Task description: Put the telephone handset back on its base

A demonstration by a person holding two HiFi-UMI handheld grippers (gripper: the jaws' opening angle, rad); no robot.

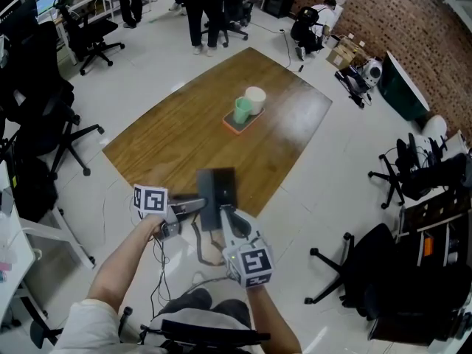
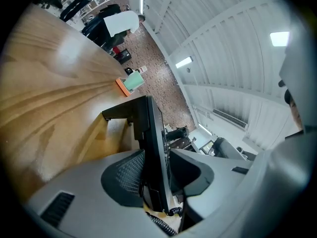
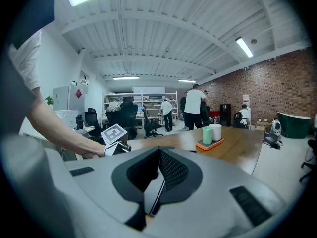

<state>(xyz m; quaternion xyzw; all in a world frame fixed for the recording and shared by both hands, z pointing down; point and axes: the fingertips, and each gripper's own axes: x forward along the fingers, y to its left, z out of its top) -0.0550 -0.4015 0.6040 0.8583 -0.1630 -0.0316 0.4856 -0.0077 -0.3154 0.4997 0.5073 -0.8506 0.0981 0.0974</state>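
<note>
Jaws of left gripper (image 2: 157,177) pinch black flat plastic telephone (image 1: 218,190) at near edge of brown wooden table (image 1: 184,124); right gripper (image 3: 157,182) clamps its thin edge. Handset indistinguishable from base. Judged: seating step; next needs alignment.

A wooden table (image 1: 184,131) stands on a glossy white tiled floor (image 1: 332,175). Off the table's far right corner runs a red brick wall (image 1: 413,28). Black office chairs (image 1: 55,135) stand to the table's left. People (image 1: 203,6) stand past its far end. Overhead, a white ribbed ceiling (image 3: 148,38) carries strip lights (image 3: 245,46).
</note>
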